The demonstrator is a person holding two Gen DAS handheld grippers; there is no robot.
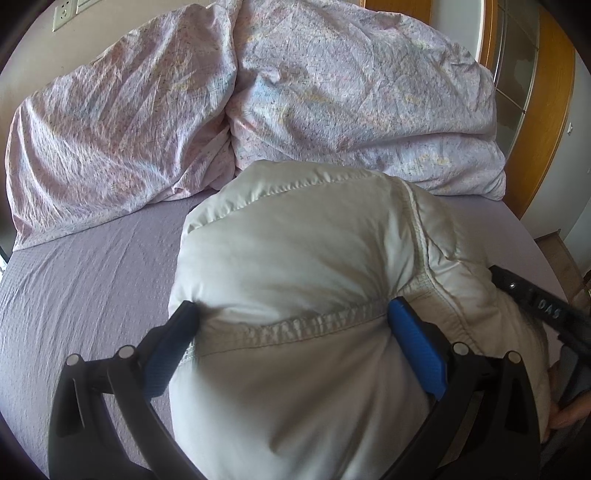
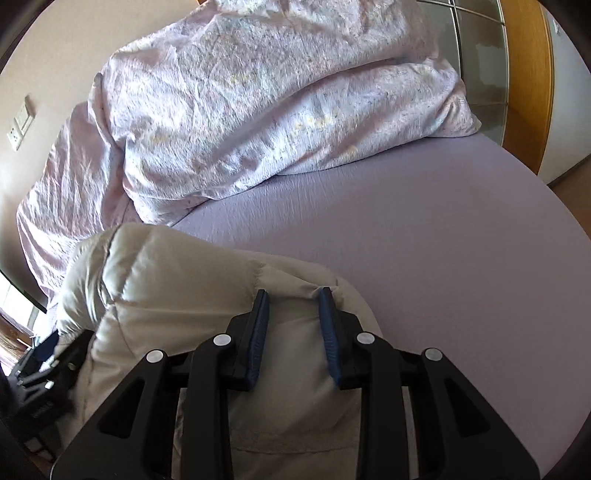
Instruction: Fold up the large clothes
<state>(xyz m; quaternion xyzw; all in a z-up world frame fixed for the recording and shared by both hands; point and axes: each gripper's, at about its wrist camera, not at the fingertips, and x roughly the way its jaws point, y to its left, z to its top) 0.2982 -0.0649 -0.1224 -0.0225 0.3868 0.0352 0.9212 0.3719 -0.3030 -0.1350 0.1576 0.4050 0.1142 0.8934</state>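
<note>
One puffy off-white quilted down jacket [image 1: 295, 277] lies bunched on the lilac fitted bed sheet [image 1: 92, 277], near the front edge of the bed, w/ its far end just short of the crumpled pink-patterned duvet [image 1: 332, 92] heaped at the back. Left gripper [image 1: 295, 325]: black frame, blue ribbed pads, jaws spread wide but clamped on a thick roll of the jacket along a stitched seam; the fabric bulges between & over both pads, so it's grasping the jacket. Right gripper [image 2: 293, 314]: same build, jaws much narrower, pads pinching a fold of the jacket [image 2: 184, 277] near its right edge; fabric puckers at the right pad, so also gripping the jacket. Count: 1 jacket, 1 duvet (2 lumps, looks like a single cover), 1 sheet, 2 grippers, 2 pads each. Both grippers point fwd & steeply down at the bed, roughly level side to side. In the left view the right gripper's black body shows at the far right edge, pressed against the jacket's side, w/ part of a hand [image 1: 565, 417] below it. In the right view the left gripper's body sits low left, touching the jacket. Beyond: beige wall, 1 wall socket plate [image 1: 64, 14], wood-framed glass door [image 2: 480, 55] at right.
</note>
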